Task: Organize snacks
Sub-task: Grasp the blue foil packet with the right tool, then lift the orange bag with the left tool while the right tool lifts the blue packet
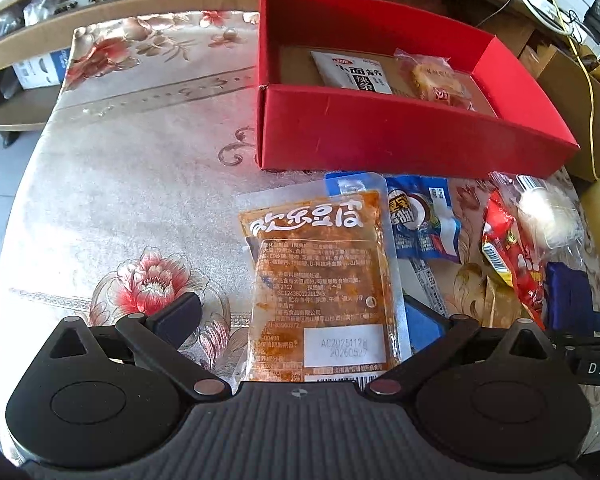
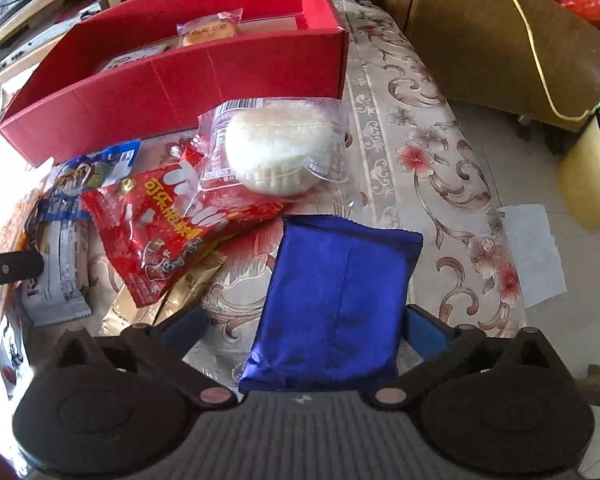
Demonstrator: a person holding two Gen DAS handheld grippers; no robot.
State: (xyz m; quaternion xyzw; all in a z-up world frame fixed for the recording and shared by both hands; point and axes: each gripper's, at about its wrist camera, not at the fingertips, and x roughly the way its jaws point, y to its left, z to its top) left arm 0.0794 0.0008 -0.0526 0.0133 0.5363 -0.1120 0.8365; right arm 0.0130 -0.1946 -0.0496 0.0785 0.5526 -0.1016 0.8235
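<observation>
An orange tofu snack packet (image 1: 320,280) lies flat on the flowered tablecloth between the fingers of my left gripper (image 1: 300,320), which is open and has a gap on its left side. In the right wrist view a shiny blue packet (image 2: 336,296) lies between the fingers of my right gripper (image 2: 304,328), also open, with neither pad pressing on it. Behind stands the red box (image 1: 380,136) (image 2: 180,80), which holds a white packet (image 1: 352,72) and a wrapped pastry (image 1: 440,80) (image 2: 208,32).
Loose snacks lie in front of the box: a round white cake in clear wrap (image 2: 276,148), a red packet (image 2: 168,224), a blue packet (image 1: 420,220), a gold packet (image 2: 168,300). A cardboard box (image 2: 480,40) stands beyond the table's right edge, with paper (image 2: 532,252) on the floor.
</observation>
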